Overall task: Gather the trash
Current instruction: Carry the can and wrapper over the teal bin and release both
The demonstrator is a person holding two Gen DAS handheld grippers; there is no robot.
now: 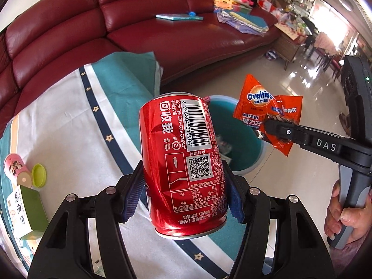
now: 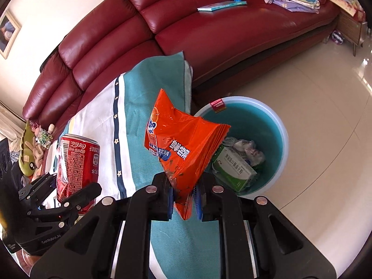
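Here we hold two grippers above a table covered by a cloth (image 1: 69, 125) in white and teal with a navy star-dotted stripe. Our left gripper (image 1: 183, 186) is clamped on a red Coca-Cola can (image 1: 183, 162): its blue-padded fingers press both sides of the can's lower half, and the can rises tilted between them, barcode and QR code facing the camera. From the right wrist view the same can (image 2: 78, 169) appears at the far left, held in the left gripper (image 2: 67, 197) over the cloth (image 2: 137, 116).

Our right gripper (image 2: 183, 197) is closed on an orange Ovaltine wrapper (image 2: 183, 146). The fingers pinch the wrapper's lower corner, and the crumpled packet stands up and fans out above them. In the left wrist view, the right gripper (image 1: 267, 125) reaches in from the right edge, the wrapper (image 1: 267, 114) caught at its tip, and a hand (image 1: 344, 214) grips its grey handle.

A round blue bin (image 2: 281, 125) with a pale rim sits on the shiny tiled floor just past the table's edge, right of and beyond the wrapper. Inside it lie a green and white box (image 2: 234, 169) and crumpled paper (image 2: 248, 148). In the left wrist view the bin (image 1: 253, 165) shows behind the can and beneath the wrapper.

On the cloth at the left lie a pink tube (image 1: 17, 169), a yellow-green lid (image 1: 39, 175) and a green carton (image 1: 28, 209). A dark red leather sofa (image 1: 93, 23) curves behind the table, with a book (image 1: 179, 16) and folded fabrics (image 1: 241, 16) on it.
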